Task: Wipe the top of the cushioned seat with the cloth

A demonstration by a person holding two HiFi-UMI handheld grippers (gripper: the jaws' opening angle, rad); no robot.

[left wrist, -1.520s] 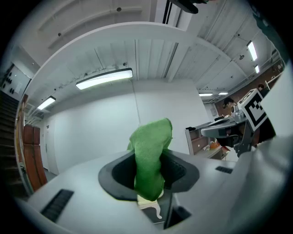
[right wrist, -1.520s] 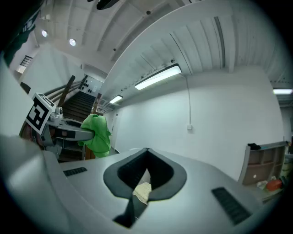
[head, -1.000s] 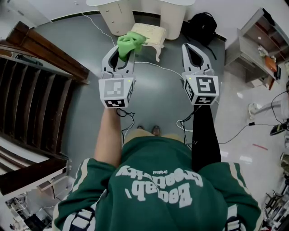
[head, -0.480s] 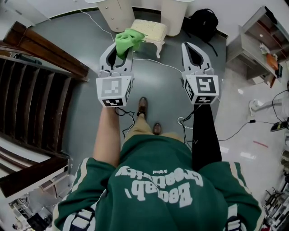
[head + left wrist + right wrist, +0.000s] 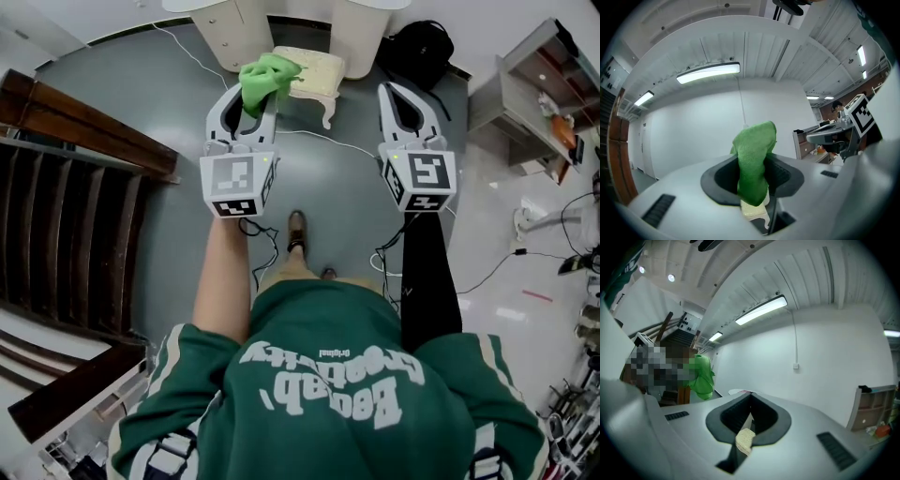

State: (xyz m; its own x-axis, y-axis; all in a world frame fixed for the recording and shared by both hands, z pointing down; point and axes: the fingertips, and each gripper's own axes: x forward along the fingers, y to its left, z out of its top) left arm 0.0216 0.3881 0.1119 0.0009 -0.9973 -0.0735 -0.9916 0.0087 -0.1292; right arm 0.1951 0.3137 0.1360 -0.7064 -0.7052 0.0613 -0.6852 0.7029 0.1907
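The cushioned seat (image 5: 317,71) is a small cream stool on the grey floor ahead of me. My left gripper (image 5: 257,89) is shut on a green cloth (image 5: 269,75), which hangs in the air over the stool's left edge. In the left gripper view the cloth (image 5: 754,161) stands up between the jaws, with a bit of the stool (image 5: 754,211) below it. My right gripper (image 5: 388,89) is shut and empty, in the air to the right of the stool. The right gripper view shows the green cloth (image 5: 702,376) at its left and a piece of the stool (image 5: 745,439) beneath its own jaws.
A dark wooden staircase (image 5: 66,187) fills the left. White furniture legs (image 5: 234,28) and a black bag (image 5: 414,44) stand behind the stool. Shelving (image 5: 544,89) is at the right. Cables (image 5: 323,141) cross the floor. One shoe (image 5: 296,225) is stepped forward.
The person has taken a step toward the stool, one shoe now forward. Both grippers have kept their hold and moved little; the cloth now overlaps the stool's left edge.
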